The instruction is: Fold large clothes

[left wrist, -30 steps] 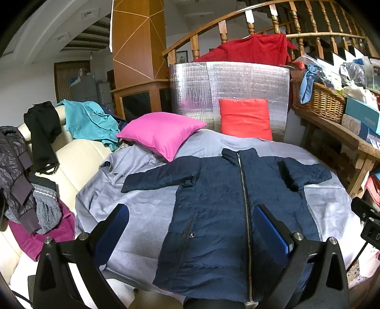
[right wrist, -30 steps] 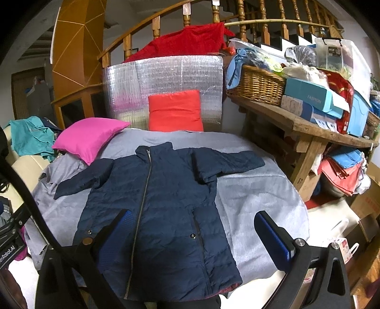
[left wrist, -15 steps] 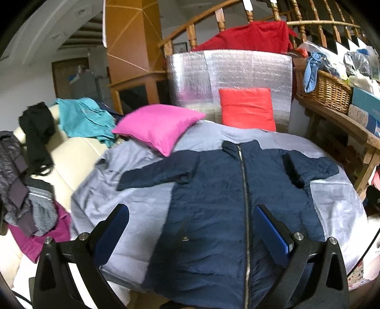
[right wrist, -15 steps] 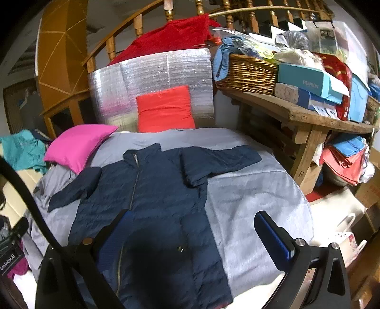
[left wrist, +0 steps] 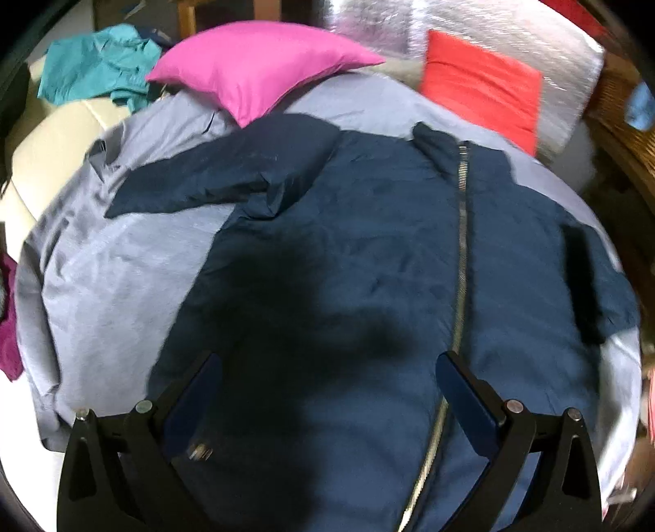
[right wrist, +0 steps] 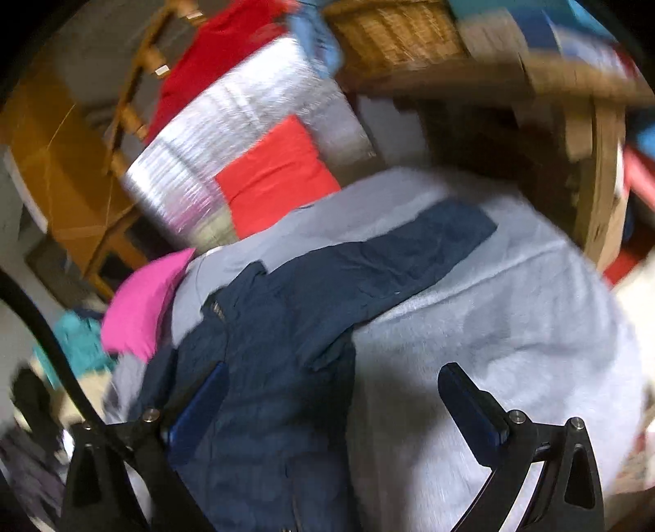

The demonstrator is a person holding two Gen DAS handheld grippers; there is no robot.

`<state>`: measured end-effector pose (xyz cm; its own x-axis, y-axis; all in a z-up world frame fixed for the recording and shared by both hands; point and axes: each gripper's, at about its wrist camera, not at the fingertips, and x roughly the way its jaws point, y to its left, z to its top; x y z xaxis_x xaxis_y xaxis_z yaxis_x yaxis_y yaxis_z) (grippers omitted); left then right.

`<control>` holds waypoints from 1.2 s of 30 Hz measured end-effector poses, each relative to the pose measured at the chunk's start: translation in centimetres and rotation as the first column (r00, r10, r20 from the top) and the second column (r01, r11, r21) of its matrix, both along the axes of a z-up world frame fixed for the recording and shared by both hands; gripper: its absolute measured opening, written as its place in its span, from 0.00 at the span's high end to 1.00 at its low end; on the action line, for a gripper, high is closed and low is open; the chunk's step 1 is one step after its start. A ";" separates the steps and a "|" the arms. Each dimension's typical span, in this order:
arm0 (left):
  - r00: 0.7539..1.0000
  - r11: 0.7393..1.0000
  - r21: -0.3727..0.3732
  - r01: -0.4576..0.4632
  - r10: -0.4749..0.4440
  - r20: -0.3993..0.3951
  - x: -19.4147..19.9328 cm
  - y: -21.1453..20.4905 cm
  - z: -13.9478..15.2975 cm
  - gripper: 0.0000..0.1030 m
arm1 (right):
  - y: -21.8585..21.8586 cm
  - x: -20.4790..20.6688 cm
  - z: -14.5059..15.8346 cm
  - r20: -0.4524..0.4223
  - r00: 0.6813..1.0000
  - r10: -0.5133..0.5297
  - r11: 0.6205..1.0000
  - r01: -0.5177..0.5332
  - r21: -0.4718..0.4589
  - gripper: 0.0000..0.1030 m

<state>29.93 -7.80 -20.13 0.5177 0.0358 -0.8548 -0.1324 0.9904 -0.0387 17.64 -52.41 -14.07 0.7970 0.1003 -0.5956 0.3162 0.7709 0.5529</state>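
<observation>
One navy padded jacket | flat, zipped | grey sheet

Right gripper: fingers spread wide, nothing between them, above the bed. Navy jacket: zip-front, flat on the grey bedspread, one sleeve stretched toward the wooden counter. Pink pillow: at the collar side, touching the spread. Red cushion: leaning on a silver foil panel. Wicker basket: on the counter. Frame tilted, motion-blurred.
</observation>
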 end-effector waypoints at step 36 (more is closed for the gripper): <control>0.996 0.999 0.021 0.049 -0.047 -0.075 7.4 -1.8 -5.2 0.00 | -7.2 15.7 -4.5 0.058 0.964 -0.260 0.965 0.256 0.064 0.88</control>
<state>37.29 -9.62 -25.35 0.4547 0.0327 -0.8901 -0.0865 0.9962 -0.0076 33.34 -59.65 -18.62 0.8370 -0.0822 -0.5410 0.4622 0.6355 0.6185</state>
